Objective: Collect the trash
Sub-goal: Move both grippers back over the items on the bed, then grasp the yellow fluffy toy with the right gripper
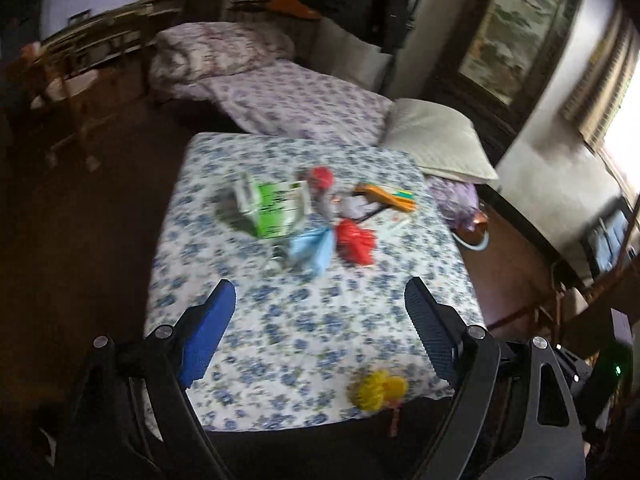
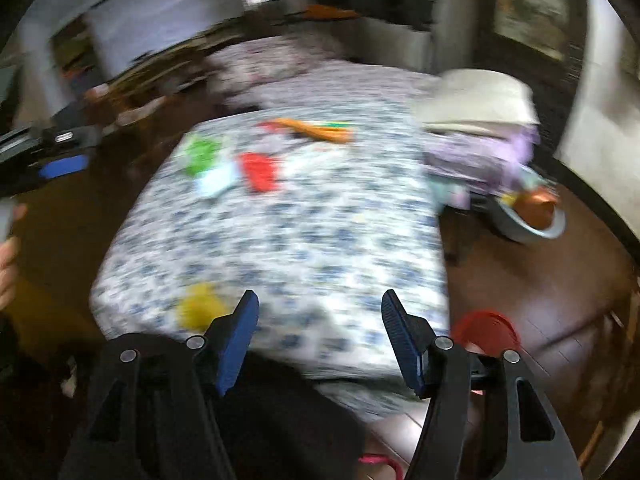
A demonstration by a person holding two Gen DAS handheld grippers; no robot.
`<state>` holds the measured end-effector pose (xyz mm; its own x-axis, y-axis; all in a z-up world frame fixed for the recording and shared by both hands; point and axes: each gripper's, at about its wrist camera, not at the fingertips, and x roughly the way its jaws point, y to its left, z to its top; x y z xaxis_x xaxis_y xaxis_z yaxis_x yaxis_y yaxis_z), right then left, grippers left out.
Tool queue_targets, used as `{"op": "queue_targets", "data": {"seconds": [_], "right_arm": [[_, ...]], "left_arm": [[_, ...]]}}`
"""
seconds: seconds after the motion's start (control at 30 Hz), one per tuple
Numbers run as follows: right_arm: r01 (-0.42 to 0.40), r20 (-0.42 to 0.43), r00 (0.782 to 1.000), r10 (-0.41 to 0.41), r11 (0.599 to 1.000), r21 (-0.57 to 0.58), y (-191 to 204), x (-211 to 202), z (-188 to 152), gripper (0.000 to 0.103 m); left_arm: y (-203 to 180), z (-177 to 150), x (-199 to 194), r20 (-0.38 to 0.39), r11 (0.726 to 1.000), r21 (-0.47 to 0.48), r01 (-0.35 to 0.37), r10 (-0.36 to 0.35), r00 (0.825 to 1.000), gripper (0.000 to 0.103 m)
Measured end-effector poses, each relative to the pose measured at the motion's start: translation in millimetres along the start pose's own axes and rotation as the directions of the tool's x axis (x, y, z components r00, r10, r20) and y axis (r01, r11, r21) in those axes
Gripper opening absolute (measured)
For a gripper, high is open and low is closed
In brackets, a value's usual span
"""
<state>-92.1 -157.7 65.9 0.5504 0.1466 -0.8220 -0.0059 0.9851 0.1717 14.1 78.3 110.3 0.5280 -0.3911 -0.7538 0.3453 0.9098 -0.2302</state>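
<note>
Trash lies on a bed with a blue-flowered sheet (image 1: 304, 320). In the left wrist view a green and white carton (image 1: 272, 210), a crumpled blue wrapper (image 1: 312, 246), a red wrapper (image 1: 356, 240), a red ball-like piece (image 1: 322, 178) and an orange and yellow packet (image 1: 386, 196) cluster mid-bed. A yellow crumpled piece (image 1: 378, 390) sits near the front edge. My left gripper (image 1: 320, 292) hovers open above the sheet, well short of the cluster. The right wrist view is blurred: my right gripper (image 2: 318, 304) is open over the sheet (image 2: 288, 232), the yellow piece (image 2: 198, 310) just left of it.
A white pillow (image 1: 436, 140) and a purple bundle (image 1: 454, 196) lie at the bed's right. On the floor stand a bowl-like tub (image 2: 534, 216) and a red basket (image 2: 486, 332). Dark wooden floor surrounds the bed; a chair (image 1: 68, 92) stands left. The left gripper's blue pad (image 2: 64, 166) shows at left.
</note>
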Motion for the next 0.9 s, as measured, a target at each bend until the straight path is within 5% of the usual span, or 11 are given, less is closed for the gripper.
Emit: {"op": "queue_targets", "data": {"seconds": [0.13, 0.33, 0.5, 0.6, 0.9], "right_arm": [[-0.154, -0.154, 0.979, 0.132, 0.978, -0.14, 44, 39, 3, 0.067], [-0.21, -0.248, 0.957, 0.154, 0.953, -0.218, 77, 74, 11, 0.067], [-0.188, -0.26, 0.957, 0.13, 0.96, -0.209, 72, 93, 6, 0.067], [-0.201, -0.285, 0.948, 0.144, 0.962, -0.182, 69, 106, 2, 0.037], [-0.175, -0.162, 0.975, 0.155, 0.977, -0.118, 48, 102, 29, 0.032]], "left_arm": [[24, -6, 4, -0.015, 0.997, -0.05, -0.058, 0.057, 0.998, 0.084], [53, -5, 16, -0.028, 0.989, -0.108, -0.105, 0.103, 0.994, 0.084], [64, -4, 26, -0.043, 0.986, -0.14, -0.091, 0.086, 0.995, 0.084], [61, -6, 35, -0.057, 0.989, -0.116, -0.096, 0.089, 0.994, 0.084], [41, -19, 77, -0.094, 0.993, -0.079, -0.086, 0.078, 0.993, 0.086]]}}
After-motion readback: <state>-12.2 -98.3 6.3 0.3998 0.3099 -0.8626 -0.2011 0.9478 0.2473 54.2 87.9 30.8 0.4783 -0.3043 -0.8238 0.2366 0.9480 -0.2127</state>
